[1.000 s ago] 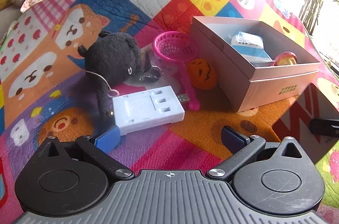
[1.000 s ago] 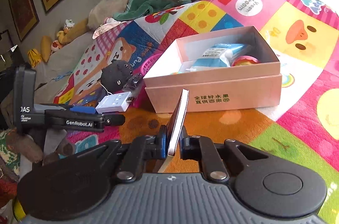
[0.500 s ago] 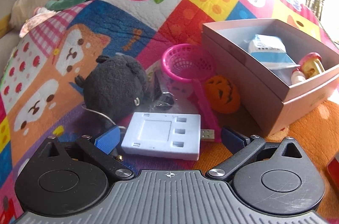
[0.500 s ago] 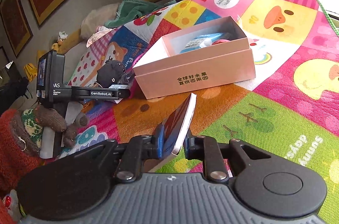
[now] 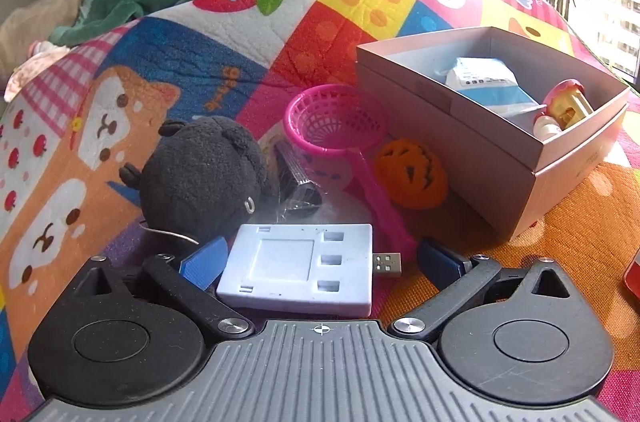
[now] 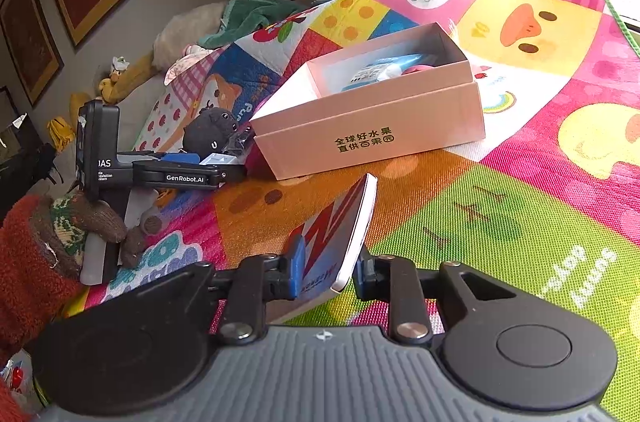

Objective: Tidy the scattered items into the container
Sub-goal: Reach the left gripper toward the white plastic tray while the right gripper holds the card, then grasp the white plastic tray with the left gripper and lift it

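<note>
Mid-tidy, two pick-ups in hand at once. Pink cardboard box (image 6: pixel 372 126) open on the play mat (image 6: pixel 520 206), already holding a blue-and-white packet (image 5: pixel 486 84) and a small red-and-yellow toy (image 5: pixel 564 102). Still scattered just left of the box: white USB card-reader-like device (image 5: pixel 300 272), black plush toy (image 5: pixel 204 174), pink toy basket with handle (image 5: pixel 336 126), orange pumpkin toy (image 5: pixel 412 172), a dark item in clear wrap (image 5: pixel 296 178). Left gripper (image 5: pixel 320 260) low over the mat, pitched downward, fingers (image 5: pixel 204 262) spread wide to either side of the white device; left pad at or very near its left edge, right pad clear beyond the USB plug, so no grip yet. Judged step: pre-grasp on the white device. Next move likely calls for closing squarely across its long sides without pinching the plug or snagging the plush toy's thin cord (image 5: pixel 168 234) beside the left pad, then a lift and a carry right over the box wall. Right gripper (image 6: pixel 326 272) in front of the box, angled down, a thin white-edged card-like packet with red print (image 6: pixel 340 234) standing tilted between its fingers; jaws opening, left pad still against the packet face, small gap showing at the right pad, so hold looks loose or released. Packet outside the box, well short of its front wall; risk of it toppling onto the mat. Gloved hand (image 6: pixel 100 222) visible on the left gripper's handle in the right wrist view.
</note>
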`<state>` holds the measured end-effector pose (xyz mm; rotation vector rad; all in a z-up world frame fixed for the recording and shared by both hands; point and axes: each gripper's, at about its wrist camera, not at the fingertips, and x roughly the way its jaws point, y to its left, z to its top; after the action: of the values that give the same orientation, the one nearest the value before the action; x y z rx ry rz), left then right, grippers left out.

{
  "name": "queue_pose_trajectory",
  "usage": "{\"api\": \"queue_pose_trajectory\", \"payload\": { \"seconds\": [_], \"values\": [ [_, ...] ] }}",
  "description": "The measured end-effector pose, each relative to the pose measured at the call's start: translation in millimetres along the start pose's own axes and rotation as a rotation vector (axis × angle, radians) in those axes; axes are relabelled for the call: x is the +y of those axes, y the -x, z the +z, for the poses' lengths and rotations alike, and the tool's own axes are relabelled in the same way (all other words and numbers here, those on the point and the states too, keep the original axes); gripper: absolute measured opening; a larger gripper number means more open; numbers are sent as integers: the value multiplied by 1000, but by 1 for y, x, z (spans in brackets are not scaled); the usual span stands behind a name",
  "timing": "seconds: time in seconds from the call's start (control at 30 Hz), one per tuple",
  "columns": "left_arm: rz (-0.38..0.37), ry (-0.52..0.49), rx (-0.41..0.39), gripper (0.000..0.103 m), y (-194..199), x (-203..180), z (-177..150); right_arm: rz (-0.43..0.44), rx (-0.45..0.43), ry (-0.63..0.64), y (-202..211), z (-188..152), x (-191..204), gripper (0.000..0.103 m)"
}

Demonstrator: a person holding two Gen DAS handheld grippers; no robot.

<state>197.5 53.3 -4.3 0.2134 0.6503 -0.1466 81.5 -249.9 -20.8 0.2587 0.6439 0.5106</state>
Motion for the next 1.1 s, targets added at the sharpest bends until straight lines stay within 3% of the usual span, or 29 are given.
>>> {"api": "queue_pose_trajectory", "payload": {
  "seconds": [0.17, 0.3, 0.4, 0.47, 0.6, 0.83, 1.0, 1.1],
  "values": [
    [-74, 6, -5, 103, 1, 16, -2, -9, 4, 7, -1, 0, 2, 26],
    [-85, 35, 33, 103, -5, 23, -4, -12, 4, 15, -2, 0, 2, 27],
    [-65, 19, 10, 103, -1, 19, -4, -7, 7, 8, -2, 0, 0, 27],
    [-43, -9, 2, 95, 1, 12, -4, -4, 9, 2, -2, 0, -1, 27],
    [-34, -23, 2, 95, 9, 4, -6, 2, 11, -7, -2, 0, -3, 27],
    [-193, -28, -4, 95, 60, -24, -24, 10, 27, -25, -4, 0, -6, 29],
    [-339, -131, 9, 95, 88, -65, -42, 0, 27, -14, -4, 0, -4, 29],
    [-373, -250, 23, 95, 97, -91, -52, 1, 27, -14, -4, -1, -4, 29]
  ]
}}
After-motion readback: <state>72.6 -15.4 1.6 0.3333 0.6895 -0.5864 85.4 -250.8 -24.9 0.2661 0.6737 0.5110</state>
